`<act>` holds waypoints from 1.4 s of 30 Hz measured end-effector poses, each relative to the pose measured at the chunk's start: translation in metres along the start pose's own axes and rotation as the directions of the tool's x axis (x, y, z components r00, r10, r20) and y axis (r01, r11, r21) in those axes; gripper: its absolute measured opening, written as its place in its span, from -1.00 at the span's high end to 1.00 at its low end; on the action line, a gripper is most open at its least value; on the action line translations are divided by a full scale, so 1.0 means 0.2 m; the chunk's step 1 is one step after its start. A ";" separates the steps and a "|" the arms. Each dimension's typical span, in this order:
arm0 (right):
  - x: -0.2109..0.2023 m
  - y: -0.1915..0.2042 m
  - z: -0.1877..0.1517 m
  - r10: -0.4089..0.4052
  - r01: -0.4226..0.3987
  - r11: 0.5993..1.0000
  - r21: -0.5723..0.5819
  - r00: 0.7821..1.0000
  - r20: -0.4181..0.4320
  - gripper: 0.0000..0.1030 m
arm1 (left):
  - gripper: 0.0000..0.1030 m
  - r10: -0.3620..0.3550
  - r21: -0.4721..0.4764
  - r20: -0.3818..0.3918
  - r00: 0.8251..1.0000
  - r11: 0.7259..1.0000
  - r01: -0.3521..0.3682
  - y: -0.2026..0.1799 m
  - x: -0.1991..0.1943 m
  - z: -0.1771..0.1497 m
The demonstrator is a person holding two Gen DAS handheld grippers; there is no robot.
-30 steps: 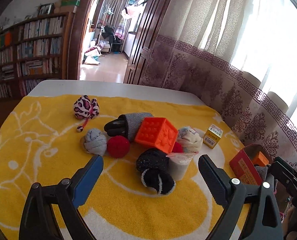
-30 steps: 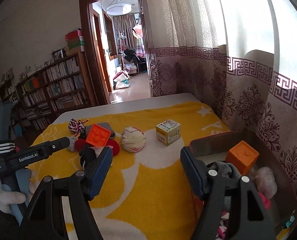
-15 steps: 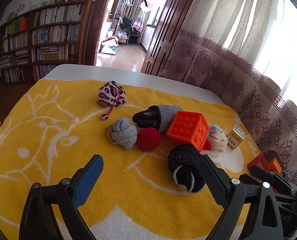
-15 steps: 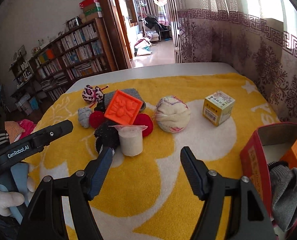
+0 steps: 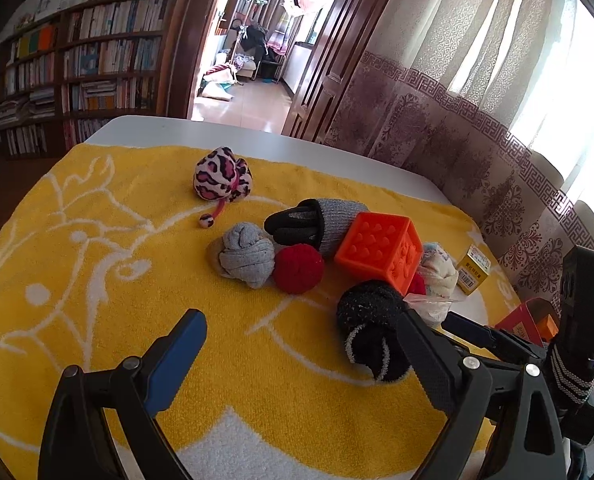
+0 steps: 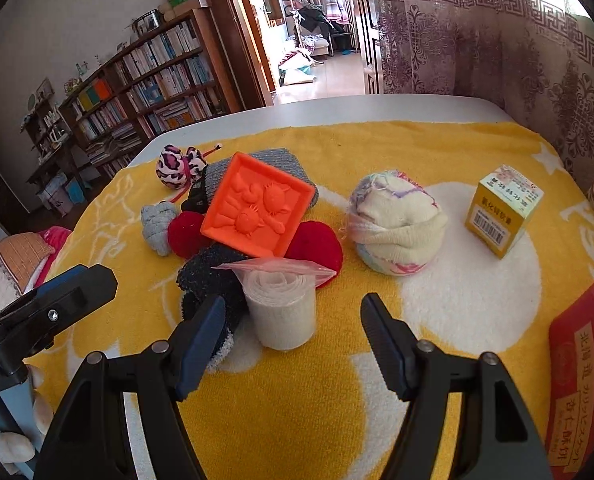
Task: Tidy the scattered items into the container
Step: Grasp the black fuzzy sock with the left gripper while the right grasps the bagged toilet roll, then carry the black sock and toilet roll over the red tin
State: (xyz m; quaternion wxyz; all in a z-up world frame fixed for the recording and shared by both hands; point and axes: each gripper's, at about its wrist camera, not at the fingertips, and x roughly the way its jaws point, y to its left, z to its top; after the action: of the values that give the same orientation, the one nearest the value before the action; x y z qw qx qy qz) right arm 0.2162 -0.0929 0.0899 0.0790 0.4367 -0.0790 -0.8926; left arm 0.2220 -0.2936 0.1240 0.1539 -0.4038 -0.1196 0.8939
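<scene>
Scattered items lie on a yellow towel: a leopard-print pouch, a grey sock ball, a red ball, an orange cube, a black sock ball. My left gripper is open and empty, in front of the pile. My right gripper is open, its fingertips on either side of a white roll in a plastic bag, not touching. A cream sock ball and a yellow box lie to the right. The red container is at the right edge.
A grey-and-black glove lies behind the cube. The left gripper's handle reaches in at the left of the right wrist view. Curtains hang along the table's right side. A bookshelf stands beyond the far edge.
My right gripper has swung left from the container and moved down toward the bagged roll. My left gripper has shifted left and closer to the pile. Both stay open.
</scene>
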 end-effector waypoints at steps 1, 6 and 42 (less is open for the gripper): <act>0.01 0.00 0.00 -0.006 0.006 1.000 0.004 1.000 -0.004 -0.43 | -0.90 -0.001 -0.005 -0.005 1.000 1.000 0.001 0.00 0.01 0.00; -0.02 -0.06 -0.01 0.008 -0.009 0.999 0.042 1.000 0.007 0.18 | -0.90 0.002 -0.013 -0.021 1.000 1.000 -0.002 0.01 0.04 -0.01; -0.26 -0.15 -0.02 -0.125 0.111 0.990 0.091 0.977 0.170 0.19 | 0.05 0.017 0.251 -0.100 0.995 0.968 0.009 -0.32 0.28 -0.08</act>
State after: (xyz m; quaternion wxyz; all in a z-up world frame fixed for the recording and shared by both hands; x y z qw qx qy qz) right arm 0.2489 -0.0523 0.1205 0.0008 0.3632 -0.0957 -0.9268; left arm 0.2109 -0.2131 0.0962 0.2079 -0.4263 0.0032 0.8804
